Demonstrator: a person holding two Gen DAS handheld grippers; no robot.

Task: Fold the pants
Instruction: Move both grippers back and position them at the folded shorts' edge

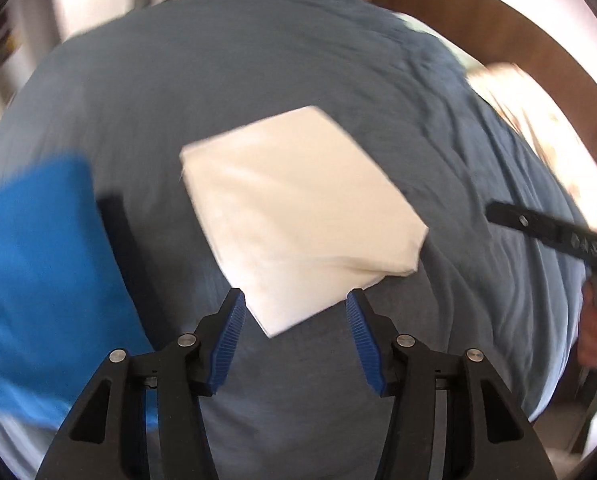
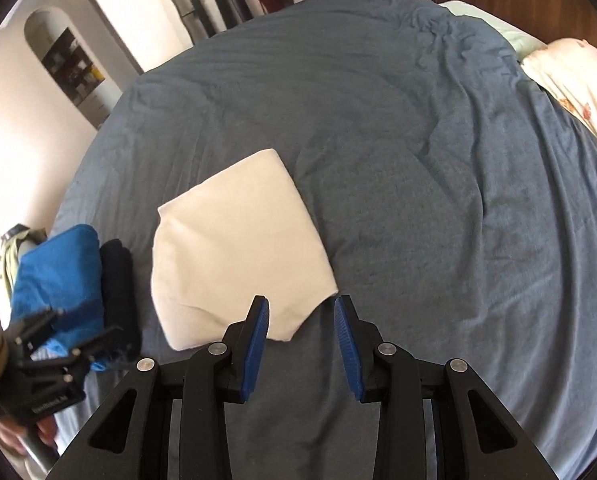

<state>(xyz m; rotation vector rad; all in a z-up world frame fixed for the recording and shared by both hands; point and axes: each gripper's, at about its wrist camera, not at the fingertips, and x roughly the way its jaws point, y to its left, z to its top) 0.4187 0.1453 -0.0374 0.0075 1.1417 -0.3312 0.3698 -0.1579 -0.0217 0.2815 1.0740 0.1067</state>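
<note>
Grey bed (image 2: 398, 120) carries cream folded pants (image 2: 234, 252), seemingly untouched, below both left tongs (image 1: 294, 300) and right tongs (image 2: 300, 306), agape and empty.

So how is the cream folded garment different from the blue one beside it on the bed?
The cream garment lies alone mid-bed; the blue garment sits at the bed's edge, against a black folded piece. The cream one is a flat, wide packet, while the blue one looks bulkier and more bunched. Both are folded and rest on the grey bedspread.
</note>
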